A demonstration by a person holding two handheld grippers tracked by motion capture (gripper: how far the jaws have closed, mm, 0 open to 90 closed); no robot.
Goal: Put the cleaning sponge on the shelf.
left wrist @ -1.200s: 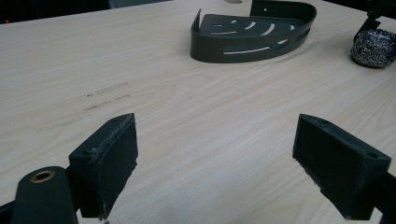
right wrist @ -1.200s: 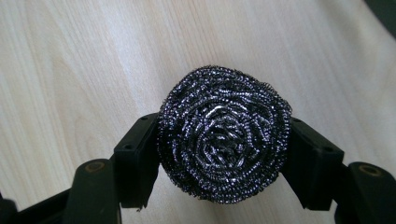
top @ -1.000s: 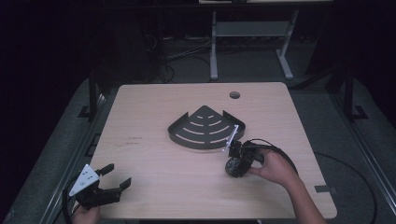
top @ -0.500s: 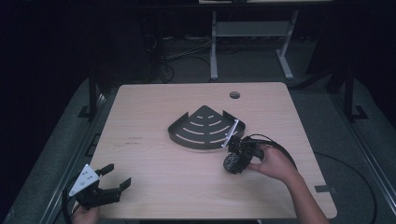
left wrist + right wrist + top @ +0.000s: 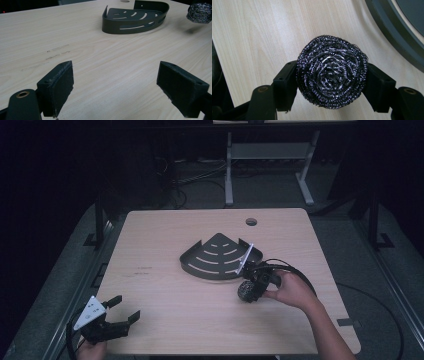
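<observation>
A round steel-wool scourer sits clamped between the two black jaws of my right gripper, held a little above the wooden table. Just beyond it lies a dark fan-shaped corner shelf with curved slots, its rim at the upper right of the right gripper view. My left gripper rests at the table's near left corner, wide open with nothing between its pads. From there the shelf is far ahead and the scourer hangs at the top right.
A round cable hole pierces the table near its far edge. Black cable loops behind the right hand. Table legs and cables stand on the dark floor beyond. Faint scuff marks cross the wood on the left.
The right gripper has lifted slightly and turned with the scourer in it, staying just in front of the shelf. The left gripper has stayed put.
</observation>
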